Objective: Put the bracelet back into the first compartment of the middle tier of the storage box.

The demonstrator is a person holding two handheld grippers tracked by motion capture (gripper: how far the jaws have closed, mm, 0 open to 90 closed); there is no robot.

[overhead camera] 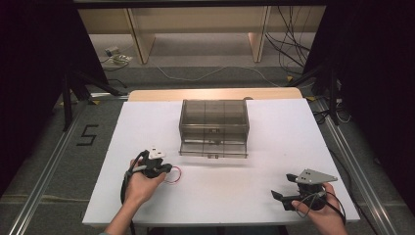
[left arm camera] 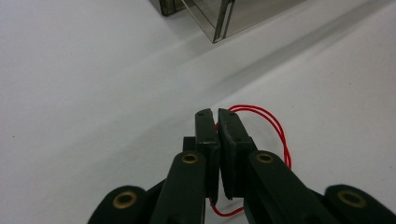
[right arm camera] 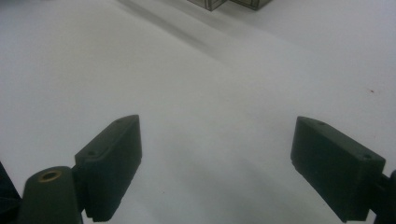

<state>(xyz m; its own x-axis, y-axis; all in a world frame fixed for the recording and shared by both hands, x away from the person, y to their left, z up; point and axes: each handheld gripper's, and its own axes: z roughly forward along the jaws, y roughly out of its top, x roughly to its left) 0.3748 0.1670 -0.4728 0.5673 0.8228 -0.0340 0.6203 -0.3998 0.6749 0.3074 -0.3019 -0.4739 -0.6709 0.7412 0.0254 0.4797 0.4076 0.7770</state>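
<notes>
While the left gripper [left arm camera: 215, 116] sits low over the white table [overhead camera: 147, 127] at its near left, its 2 black jaws are pinched together on 1 thin red wire [left arm camera: 275, 128], which passes between the pads and loops out to the side in 2 close strands. From the high view the same red wire [overhead camera: 174, 175] lies as a small loop on the table just beside the left gripper [overhead camera: 166, 169], in front of and a little left of the smoky clear plastic organiser box [overhead camera: 214, 127]. That 1 box stands at the middle of the table, towards the far side; its lower front panel is folded down onto the surface. Its top appears split into 3 compartments, though what they contain cannot be made out.

At the near right, well apart from both wire and box, the right gripper [overhead camera: 278, 196] rests in the other hand with its 2 jaws spread wide and only bare table between them.
</notes>
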